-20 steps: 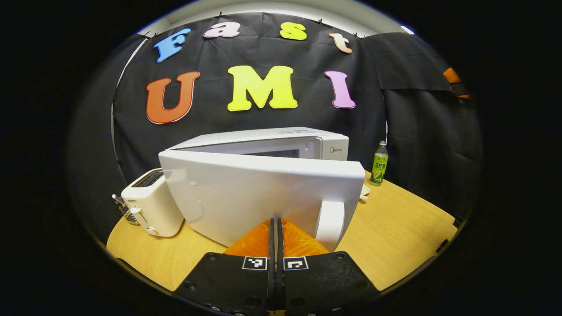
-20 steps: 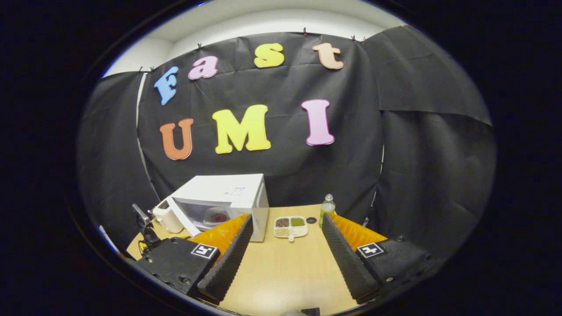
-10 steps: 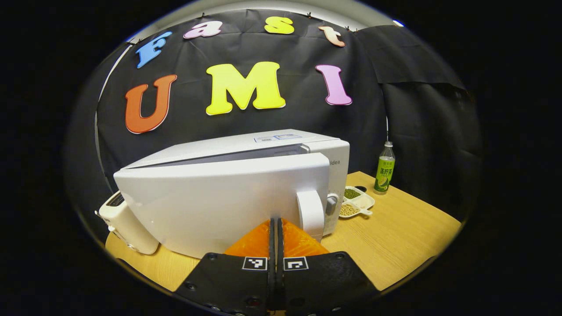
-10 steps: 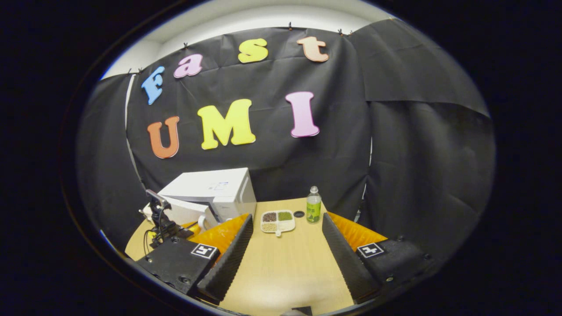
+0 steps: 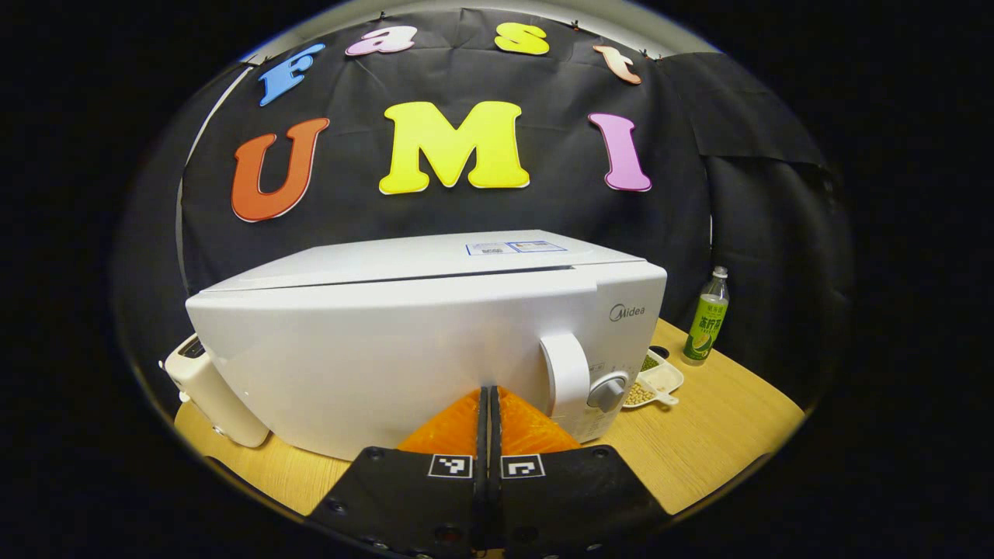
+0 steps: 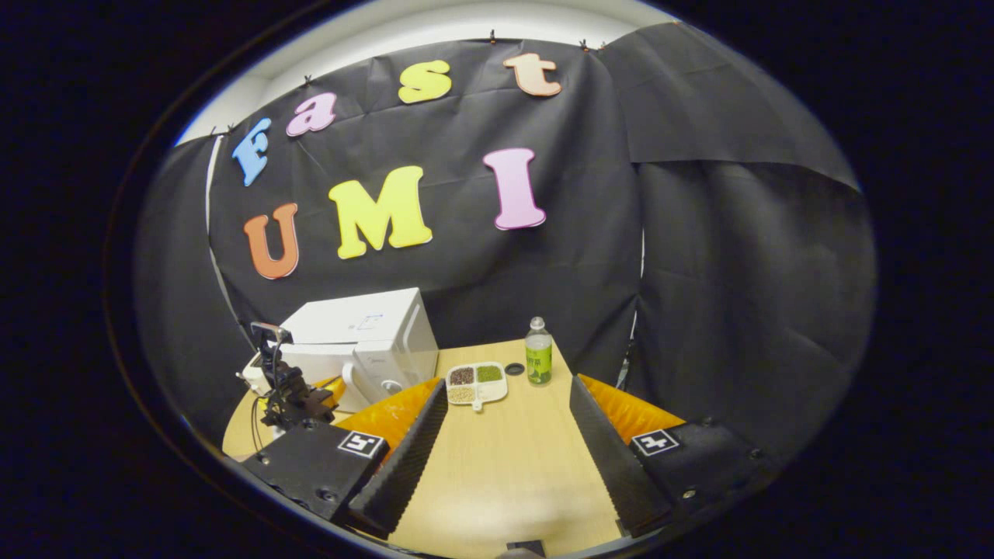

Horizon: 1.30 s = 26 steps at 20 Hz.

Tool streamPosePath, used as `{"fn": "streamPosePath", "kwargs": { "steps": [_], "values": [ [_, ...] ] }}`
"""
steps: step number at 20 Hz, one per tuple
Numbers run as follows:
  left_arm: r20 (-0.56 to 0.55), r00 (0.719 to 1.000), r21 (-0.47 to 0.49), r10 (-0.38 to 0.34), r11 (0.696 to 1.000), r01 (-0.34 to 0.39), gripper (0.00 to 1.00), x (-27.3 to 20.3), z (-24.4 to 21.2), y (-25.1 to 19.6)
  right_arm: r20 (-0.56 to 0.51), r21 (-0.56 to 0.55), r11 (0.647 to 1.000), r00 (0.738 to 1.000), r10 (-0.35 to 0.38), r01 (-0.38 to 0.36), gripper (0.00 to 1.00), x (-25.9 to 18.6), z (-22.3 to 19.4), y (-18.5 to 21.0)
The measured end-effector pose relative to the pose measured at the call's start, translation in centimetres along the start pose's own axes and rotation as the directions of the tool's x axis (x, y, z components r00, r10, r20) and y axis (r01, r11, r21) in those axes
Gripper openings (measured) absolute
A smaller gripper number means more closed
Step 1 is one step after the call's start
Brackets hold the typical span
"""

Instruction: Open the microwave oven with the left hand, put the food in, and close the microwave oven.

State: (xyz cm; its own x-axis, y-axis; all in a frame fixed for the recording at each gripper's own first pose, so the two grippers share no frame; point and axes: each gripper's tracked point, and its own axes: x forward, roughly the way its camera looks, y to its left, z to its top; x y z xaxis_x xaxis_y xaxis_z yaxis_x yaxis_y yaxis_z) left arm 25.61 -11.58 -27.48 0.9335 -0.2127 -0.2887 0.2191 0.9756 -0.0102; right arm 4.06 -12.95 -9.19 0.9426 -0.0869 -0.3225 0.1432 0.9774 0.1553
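Microwave oven [image 5: 404, 341] on table [image 5: 699, 435], door flush; closing step looks finished. Left gripper [image 5: 488, 404] pinched shut, empty, tips against door. Right gripper [image 6: 505, 435] spread wide, empty. Next: back left off.

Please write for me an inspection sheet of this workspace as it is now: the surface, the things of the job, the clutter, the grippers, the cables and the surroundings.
Surface: wooden table, bare in front.
Job's things: white microwave, door looks shut, handle and knob facing the camera; food inside cannot be seen.
Clutter: white toaster beside the microwave; divided tray of beans; green bottle; small dark round thing, kind unclear.
Grippers: left gripper shut, tips at the door; right gripper open, holding nothing.
Cables: nothing seen for certain.
Surroundings: black cloth wall.
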Motion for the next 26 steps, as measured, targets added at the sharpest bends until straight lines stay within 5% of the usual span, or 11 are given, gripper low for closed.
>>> {"fn": "streamPosePath", "kwargs": {
  "steps": [11,12,13,14,15,18,22,25,26],
  "values": [
    [-0.025,0.999,-0.041,-0.034,0.999,0.033,0.00,0.0,0.4,-2.3,0.023,-0.010,1.000,1.000,0.012,-0.012,1.00,-0.6,0.4,2.6],
    [-0.016,0.999,-0.044,-0.035,0.998,0.034,0.10,-0.7,0.8,-2.2,0.030,-0.009,1.000,0.999,0.012,-0.012,0.92,-0.7,0.5,2.9],
    [-0.009,1.000,-0.043,-0.026,0.999,0.026,0.00,-1.3,1.3,-1.9,0.030,-0.011,1.000,0.999,0.012,-0.011,1.00,-1.0,0.3,3.3],
    [0.000,1.000,-0.038,-0.009,0.999,0.009,0.00,-2.0,1.6,-1.3,0.031,-0.014,1.000,1.000,0.007,-0.007,0.92,-1.2,0.2,3.5],
    [0.022,1.000,-0.046,0.013,0.999,-0.012,0.00,-3.2,2.2,-0.7,0.033,-0.022,1.000,0.999,0.003,-0.003,1.00,-1.4,0.1,3.7],
    [0.041,0.999,-0.021,0.026,0.999,-0.026,0.95,-6.4,3.1,-0.1,0.047,-0.032,0.999,0.999,-0.002,0.003,1.00,-2.2,0.0,4.9],
    [0.087,0.996,-0.022,0.035,0.999,-0.033,0.95,-11.8,6.1,1.4,0.064,-0.061,0.998,0.998,0.002,0.002,1.00,-3.0,-0.4,6.8],
    [0.102,0.989,-0.046,0.108,0.994,-0.103,0.96,-17.5,8.1,4.6,0.087,-0.084,0.996,0.996,0.028,-0.021,1.00,-3.8,-0.7,9.0],
    [0.102,0.986,-0.051,0.131,0.991,-0.127,0.96,-19.6,8.5,5.6,0.098,-0.095,0.995,0.994,0.036,-0.027,0.92,-3.9,-0.8,9.7]
  ]
}}
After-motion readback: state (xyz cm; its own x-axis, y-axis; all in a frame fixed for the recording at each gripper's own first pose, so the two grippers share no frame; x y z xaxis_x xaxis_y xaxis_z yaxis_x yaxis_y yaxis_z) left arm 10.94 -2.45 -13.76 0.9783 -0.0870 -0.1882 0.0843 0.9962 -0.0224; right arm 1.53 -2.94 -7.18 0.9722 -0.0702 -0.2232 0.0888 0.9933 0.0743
